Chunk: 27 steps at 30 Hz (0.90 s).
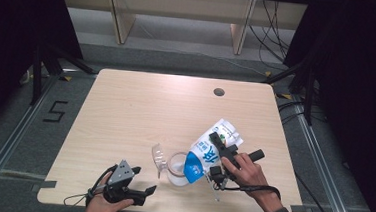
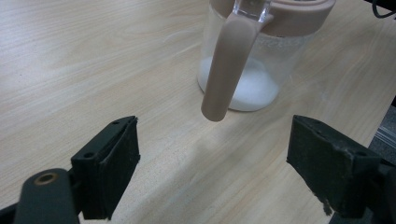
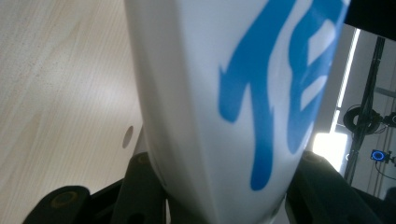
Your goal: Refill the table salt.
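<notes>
A white bag with blue print (image 1: 198,159) hangs tilted, its blue lower end over the mouth of a clear jar (image 1: 177,170) near the table's front. My right gripper (image 1: 214,147) is shut on the bag's middle; in the right gripper view the bag (image 3: 243,93) is pressed between both jaws. The jar (image 2: 254,65) has white powder at the bottom, a dusty-pink rim and a pink handle (image 2: 226,74); its clear lid (image 1: 159,158) stands flipped open to the left. My left gripper (image 1: 142,187) rests open near the front edge, jaws (image 2: 215,154) wide apart and facing the jar's handle, touching nothing.
The light wooden table (image 1: 140,107) has a round cable hole (image 1: 219,92) at the back right. Cables trail from both grippers by the front edge. Dark curtains and stand legs flank the table; a floor mark "5" (image 1: 55,111) lies left.
</notes>
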{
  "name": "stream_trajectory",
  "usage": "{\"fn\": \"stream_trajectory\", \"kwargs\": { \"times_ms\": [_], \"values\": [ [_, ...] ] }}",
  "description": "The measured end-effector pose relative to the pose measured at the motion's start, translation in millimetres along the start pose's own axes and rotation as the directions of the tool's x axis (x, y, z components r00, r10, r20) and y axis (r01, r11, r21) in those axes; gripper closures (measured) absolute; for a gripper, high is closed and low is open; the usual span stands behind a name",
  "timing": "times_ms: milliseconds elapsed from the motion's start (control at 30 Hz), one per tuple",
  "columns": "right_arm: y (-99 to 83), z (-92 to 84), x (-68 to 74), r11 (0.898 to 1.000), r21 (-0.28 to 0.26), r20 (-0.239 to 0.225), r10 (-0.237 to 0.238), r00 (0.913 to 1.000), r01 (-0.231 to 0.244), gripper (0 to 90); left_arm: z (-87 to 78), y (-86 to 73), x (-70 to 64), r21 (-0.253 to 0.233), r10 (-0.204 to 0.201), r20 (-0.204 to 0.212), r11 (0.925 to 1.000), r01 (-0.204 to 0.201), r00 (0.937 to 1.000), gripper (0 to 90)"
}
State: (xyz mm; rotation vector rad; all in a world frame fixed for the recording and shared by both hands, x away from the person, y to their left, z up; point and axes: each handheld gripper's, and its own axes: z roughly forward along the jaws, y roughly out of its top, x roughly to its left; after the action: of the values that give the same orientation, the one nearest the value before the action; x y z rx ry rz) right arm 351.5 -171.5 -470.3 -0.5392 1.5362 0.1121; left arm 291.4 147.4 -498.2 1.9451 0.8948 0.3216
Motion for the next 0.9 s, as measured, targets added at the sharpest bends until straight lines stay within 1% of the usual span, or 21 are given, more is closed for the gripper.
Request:
{"fn": "stream_trajectory", "kwargs": {
  "times_ms": [267, 333, 367, 400, 433, 467, 500, 533, 600, 633, 667, 700, 733, 767, 800, 833, 867, 900],
  "values": [
    [-0.4, 0.3, -0.8, 1.0, -0.003, 0.002, -0.001, 1.0, 0.001, 62.2, 0.0, 0.0, 0.0, 0.0, 0.0, 0.0, 1.0, 0.0, 1.0, 16.2],
    [-0.6, 0.5, -2.9, 1.0, -0.006, 0.006, -0.029, 0.9996, 0.029, 62.3, 0.3, 0.0, -0.3, -0.003, -0.004, 0.0, 1.0, 0.004, 1.0, 16.2],
    [-1.0, 0.6, -2.6, 1.0, -0.007, 0.001, -0.024, 0.9997, 0.024, 62.4, 0.3, -0.1, -0.3, -0.004, -0.005, 0.001, 1.0, 0.005, 1.0, 16.2],
    [-1.0, 0.4, -3.5, 1.0, -0.002, -0.007, -0.03, 0.9995, 0.03, 62.4, 0.3, -0.1, -0.3, -0.004, -0.005, 0.001, 1.0, 0.005, 1.0, 16.2],
    [-1.1, -0.8, -1.2, 1.0, 0.021, -0.024, 0.004, 0.9997, -0.003, 62.5, 0.0, 0.0, 0.0, 0.0, -0.001, 0.0, 1.0, 0.001, 1.0, 16.2],
    [-0.8, -0.5, -4.2, 0.999, 0.013, -0.016, -0.032, 0.9994, 0.032, 62.6, 0.3, -0.1, -0.3, -0.004, -0.006, 0.001, 1.0, 0.006, 1.0, 16.2],
    [-1.1, -0.9, -2.1, 1.0, 0.024, -0.028, -0.004, 0.9996, 0.005, 62.6, 0.0, 0.0, 0.0, 0.0, -0.001, 0.0, 1.0, 0.001, 1.0, 16.2],
    [-0.8, -0.2, -4.5, 0.999, 0.009, -0.017, -0.038, 0.9991, 0.038, 62.9, 0.0, 0.0, 0.0, 0.0, 0.0, 0.0, 1.0, 0.0, 1.0, 16.2],
    [-0.8, -0.5, -4.0, 0.999, 0.014, -0.018, -0.029, 0.9994, 0.029, 63.0, 0.1, 0.0, 0.0, 0.0, -0.001, 0.0, 1.0, 0.001, 1.0, 16.2],
    [-0.7, -0.3, -4.4, 0.999, 0.01, -0.016, -0.035, 0.9993, 0.035, 63.0, 0.1, 0.1, 0.0, 0.001, -0.002, 0.001, 1.0, 0.002, 1.0, 16.2],
    [-0.9, -1.1, -1.5, 1.0, 0.028, -0.027, 0.004, 0.9996, -0.003, 63.0, 0.4, 0.0, -0.3, -0.004, -0.006, 0.001, 1.0, 0.006, 1.0, 16.2],
    [-1.3, 0.2, -0.7, 1.0, 0.008, -0.011, 0.008, 0.9999, -0.008, 63.1, 0.3, 0.0, -0.2, -0.003, -0.005, 0.002, 1.0, 0.005, 1.0, 16.2],
    [-0.8, 0.9, -2.9, 1.0, -0.003, -0.001, -0.018, 0.9998, 0.018, 63.1, 0.3, 0.0, -0.1, -0.002, -0.005, 0.002, 1.0, 0.005, 1.0, 16.2],
    [-0.7, 1.2, -2.6, 1.0, -0.004, -0.014, -0.019, 0.9997, 0.019, 63.2, 0.3, 0.0, -0.1, -0.003, -0.004, 0.001, 1.0, 0.004, 1.0, 16.2],
    [-0.7, 0.6, -1.1, 1.0, 0.007, -0.018, 0.0, 0.9998, 0.0, 63.2, 0.3, 0.0, -0.2, -0.004, -0.005, 0.001, 1.0, 0.005, 1.0, 16.2],
    [-0.4, 1.1, -2.5, 1.0, -0.004, 0.002, -0.013, 0.9999, 0.013, 63.2, 0.3, 0.0, -0.2, -0.004, -0.005, 0.001, 1.0, 0.005, 1.0, 16.2],
    [-0.3, 1.2, -2.5, 1.0, -0.005, 0.002, -0.015, 0.9999, 0.015, 63.3, 0.3, -0.1, -0.4, -0.004, -0.007, 0.001, 1.0, 0.007, 1.0, 16.2],
    [-0.4, 1.1, -1.9, 1.0, 0.0, -0.01, -0.009, 0.9999, 0.009, 63.3, 0.3, -0.1, -0.4, -0.004, -0.008, 0.001, 1.0, 0.008, 1.0, 16.2]
  ]
}}
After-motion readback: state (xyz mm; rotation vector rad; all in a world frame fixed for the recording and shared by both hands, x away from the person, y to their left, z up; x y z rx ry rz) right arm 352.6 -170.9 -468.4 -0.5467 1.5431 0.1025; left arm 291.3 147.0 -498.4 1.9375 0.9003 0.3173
